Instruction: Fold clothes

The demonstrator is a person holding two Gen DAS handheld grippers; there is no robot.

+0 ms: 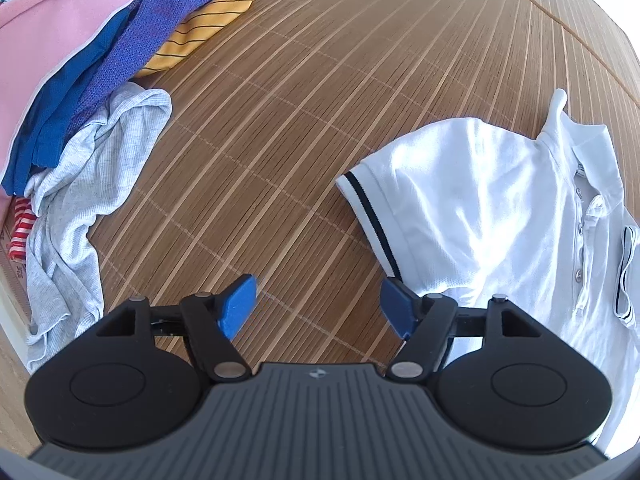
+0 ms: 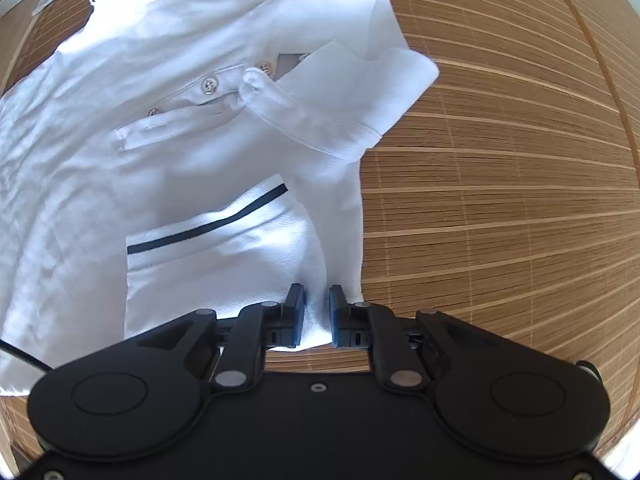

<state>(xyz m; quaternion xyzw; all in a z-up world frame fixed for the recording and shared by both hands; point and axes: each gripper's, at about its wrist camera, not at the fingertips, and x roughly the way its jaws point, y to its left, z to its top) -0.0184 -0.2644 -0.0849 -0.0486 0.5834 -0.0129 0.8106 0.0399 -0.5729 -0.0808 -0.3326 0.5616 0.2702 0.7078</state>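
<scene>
A white polo shirt (image 2: 120,160) with dark-striped sleeve cuffs lies front up on the bamboo mat, collar (image 2: 304,116) toward the upper right. One sleeve (image 2: 224,240) is folded in over the chest. My right gripper (image 2: 317,312) is shut on the white fabric at the shirt's shoulder edge. In the left wrist view the same polo shirt (image 1: 500,208) lies at the right, its other sleeve cuff (image 1: 372,216) spread out on the mat. My left gripper (image 1: 318,308) stands open just beside that sleeve, nothing between its blue pads (image 1: 240,308).
A pile of unfolded clothes sits at the left: a grey shirt (image 1: 80,208), a blue and purple knit (image 1: 132,52), a pink garment (image 1: 52,28), a yellow striped one (image 1: 204,28). Bare bamboo mat (image 1: 300,120) spreads between pile and polo shirt.
</scene>
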